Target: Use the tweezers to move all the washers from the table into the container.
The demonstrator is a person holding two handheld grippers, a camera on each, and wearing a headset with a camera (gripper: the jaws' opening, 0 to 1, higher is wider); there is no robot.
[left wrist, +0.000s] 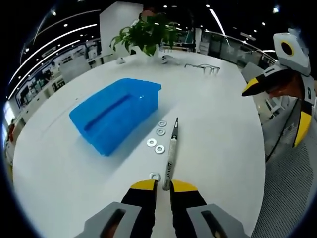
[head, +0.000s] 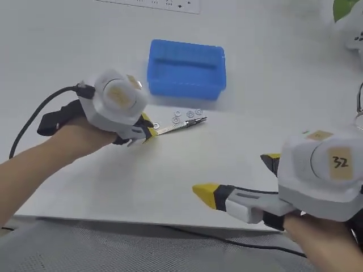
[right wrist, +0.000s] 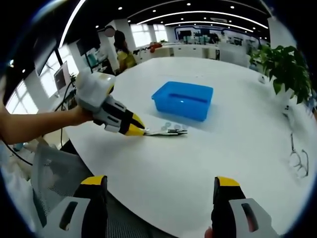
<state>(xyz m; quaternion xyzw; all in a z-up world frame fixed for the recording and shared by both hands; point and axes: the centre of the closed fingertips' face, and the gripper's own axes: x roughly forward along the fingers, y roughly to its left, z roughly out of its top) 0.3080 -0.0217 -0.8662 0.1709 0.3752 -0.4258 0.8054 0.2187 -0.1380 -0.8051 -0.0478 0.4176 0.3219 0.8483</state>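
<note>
- The left gripper (head: 148, 131) sits at 9 o'clock in the head view, held in a person's hand, with its fingers pressed onto the handle end of the tweezers (head: 180, 125)
- The tweezers reach from those fingers toward 3 o'clock, low over the white counter (head: 170, 187); whether the tip touches the surface cannot be told
- Four washers (head: 188, 115) lie flat on the counter in a loose cluster just at the 12 o'clock side of the tweezers' tip
- In the left gripper view a fifth washer (left wrist: 155, 176) lies apart from the rest, just beside the left fingertip at its 11 o'clock
- The blue container (head: 186, 71) stands on the counter at 12 o'clock from the washers, near them but not touching, open side up
- The right gripper (head: 237, 177) is at 5 o'clock in the head view, well apart from the tweezers; its fingers are spread wide with nothing between them and point toward 9 o'clock
- In the right gripper view, eyeglasses (right wrist: 297, 161) lie on the counter at 3 o'clock and a green plant (right wrist: 282, 67) stands at 2 o'clock
</note>
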